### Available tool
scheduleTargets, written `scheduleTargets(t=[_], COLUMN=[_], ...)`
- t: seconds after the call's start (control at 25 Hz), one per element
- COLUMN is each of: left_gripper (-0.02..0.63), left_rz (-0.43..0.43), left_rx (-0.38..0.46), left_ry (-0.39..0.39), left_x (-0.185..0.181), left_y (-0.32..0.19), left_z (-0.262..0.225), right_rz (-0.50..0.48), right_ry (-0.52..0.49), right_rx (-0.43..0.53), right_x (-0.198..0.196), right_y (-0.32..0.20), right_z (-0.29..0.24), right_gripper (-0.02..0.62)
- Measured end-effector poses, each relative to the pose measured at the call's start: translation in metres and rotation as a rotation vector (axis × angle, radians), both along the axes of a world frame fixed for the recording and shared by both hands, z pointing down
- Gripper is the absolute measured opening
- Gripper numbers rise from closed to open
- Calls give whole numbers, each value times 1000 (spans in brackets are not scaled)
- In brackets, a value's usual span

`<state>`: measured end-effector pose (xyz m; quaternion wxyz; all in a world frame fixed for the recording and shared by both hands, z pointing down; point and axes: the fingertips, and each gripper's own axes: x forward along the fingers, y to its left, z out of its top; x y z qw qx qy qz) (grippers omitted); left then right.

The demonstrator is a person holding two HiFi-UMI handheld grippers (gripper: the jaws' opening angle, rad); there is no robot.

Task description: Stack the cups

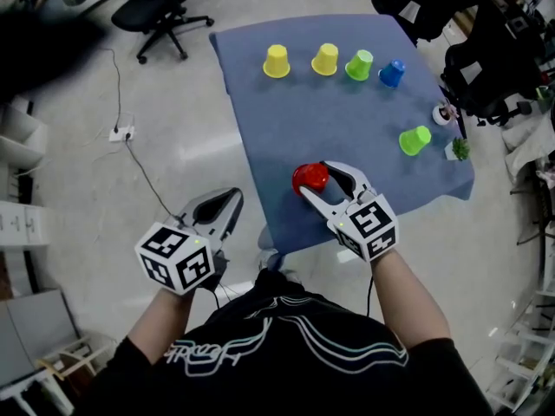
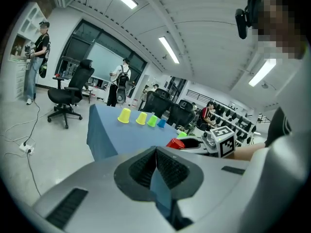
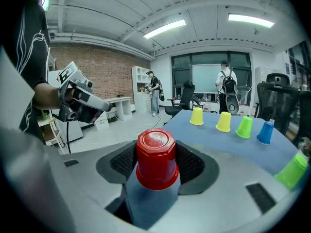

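Note:
An upside-down red cup (image 1: pixel 310 178) (image 3: pixel 155 159) sits between the jaws of my right gripper (image 1: pixel 313 179) (image 3: pixel 155 152), which is shut on it over the near edge of the blue-clothed table (image 1: pixel 286 120). Along the far side stand a yellow cup (image 1: pixel 277 61), a second yellow cup (image 1: pixel 325 59), a green cup (image 1: pixel 359 64) and a blue cup (image 1: pixel 392 74), all upside down. Another green cup (image 1: pixel 414 140) lies tilted at the right. My left gripper (image 1: pixel 234 196) (image 2: pixel 156 152) hangs off the table's left side over the floor, shut and holding nothing.
A black office chair (image 1: pixel 160 11) stands on the floor at the far left, with a power strip (image 1: pixel 121 133) and its cable nearer. A small white object (image 1: pixel 444 113) and a tiny plant (image 1: pixel 457 149) sit at the table's right edge. Dark chairs with bags (image 1: pixel 486 68) crowd the right side.

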<state>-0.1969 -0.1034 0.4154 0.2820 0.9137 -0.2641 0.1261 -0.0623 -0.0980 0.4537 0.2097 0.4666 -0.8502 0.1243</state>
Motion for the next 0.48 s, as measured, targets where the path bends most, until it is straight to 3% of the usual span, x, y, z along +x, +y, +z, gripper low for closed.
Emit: scheduleTargets(t=[0.48], left_gripper=[25], left_rz=[-55], left_rx=[-27], left_ry=[-27], left_x=[-9], left_y=[24], left_z=[9], right_rz=[-40], right_ry=[27], right_rx=[-29], right_x=[-12], right_y=[21], right_z=[23], right_gripper=[259])
